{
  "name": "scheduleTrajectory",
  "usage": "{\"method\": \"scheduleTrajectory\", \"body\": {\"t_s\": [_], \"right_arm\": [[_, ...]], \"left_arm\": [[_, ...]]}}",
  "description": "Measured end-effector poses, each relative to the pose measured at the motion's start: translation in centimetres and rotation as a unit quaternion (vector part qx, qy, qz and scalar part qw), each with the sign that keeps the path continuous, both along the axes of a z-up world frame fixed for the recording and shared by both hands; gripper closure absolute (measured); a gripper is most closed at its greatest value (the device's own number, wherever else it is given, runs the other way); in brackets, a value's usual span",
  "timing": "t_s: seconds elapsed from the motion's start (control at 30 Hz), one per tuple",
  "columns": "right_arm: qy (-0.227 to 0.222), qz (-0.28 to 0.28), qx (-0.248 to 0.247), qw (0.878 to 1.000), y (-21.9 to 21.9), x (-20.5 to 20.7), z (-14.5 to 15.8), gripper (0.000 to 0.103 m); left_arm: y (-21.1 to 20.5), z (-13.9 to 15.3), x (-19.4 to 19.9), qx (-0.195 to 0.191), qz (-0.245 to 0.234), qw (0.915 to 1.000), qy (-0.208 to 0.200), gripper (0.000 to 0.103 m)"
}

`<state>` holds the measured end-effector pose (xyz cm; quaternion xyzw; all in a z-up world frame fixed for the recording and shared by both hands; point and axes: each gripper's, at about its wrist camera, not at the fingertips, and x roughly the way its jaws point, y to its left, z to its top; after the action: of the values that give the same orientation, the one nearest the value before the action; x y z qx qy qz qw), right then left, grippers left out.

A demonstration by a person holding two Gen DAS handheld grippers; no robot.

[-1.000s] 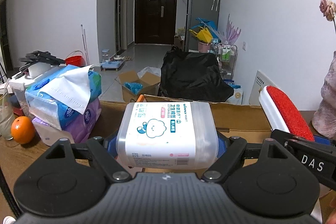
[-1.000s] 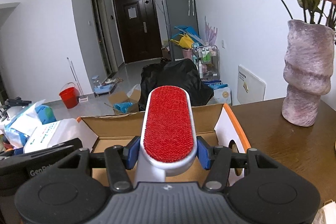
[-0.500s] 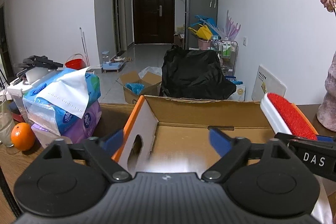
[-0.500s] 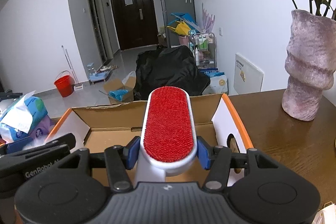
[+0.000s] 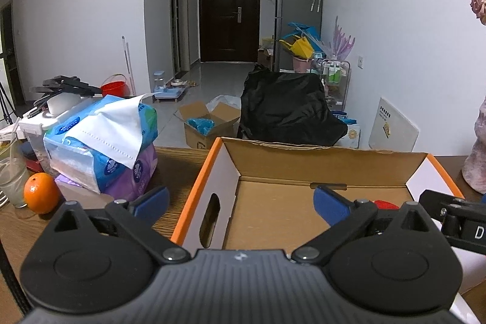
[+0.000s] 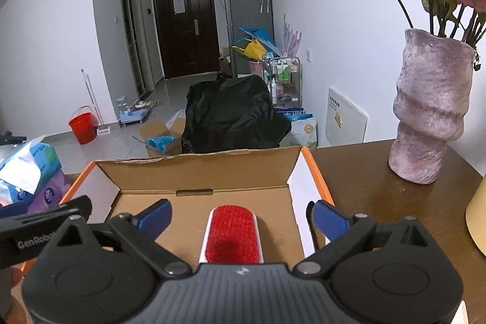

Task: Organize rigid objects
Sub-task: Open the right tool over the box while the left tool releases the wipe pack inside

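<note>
Lower centre of the right view, the red-faced white lint brush [image 6: 232, 234] lies inside the orange-rimmed cardboard box [image 6: 316, 172], apparently for storage; the right gripper [image 6: 240, 217] and left gripper [image 5: 240, 202] both gape empty.

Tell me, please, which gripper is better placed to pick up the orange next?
Left, probably. The left gripper is open and empty, and the orange lies just to its left. The right gripper, also open, hangs over the red brush inside the cardboard box.

The left claw [image 5: 240, 199] gapes empty over the cardboard box [image 5: 322, 163].
</note>
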<state>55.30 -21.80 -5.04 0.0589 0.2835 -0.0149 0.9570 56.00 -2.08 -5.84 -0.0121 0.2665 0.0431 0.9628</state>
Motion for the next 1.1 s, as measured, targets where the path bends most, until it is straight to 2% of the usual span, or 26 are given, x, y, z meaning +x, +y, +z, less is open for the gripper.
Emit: {"method": "scheduleTrajectory", "body": {"t_s": [0.5, 1.1], "right_arm": [[-0.029, 0.011, -0.007, 0.999, 0.2, -2.4, 0.6, 0.002], [-0.078, 0.035, -0.03, 0.996, 1.1, -9.4, 0.9, 0.0]], "left_arm": [[1.8, 0.5, -2.5, 0.006, 0.017, 0.9997, -0.016, 0.0], [3.9, -0.1, -9.0, 0.011, 0.02, 0.9995, -0.024, 0.0]]}}
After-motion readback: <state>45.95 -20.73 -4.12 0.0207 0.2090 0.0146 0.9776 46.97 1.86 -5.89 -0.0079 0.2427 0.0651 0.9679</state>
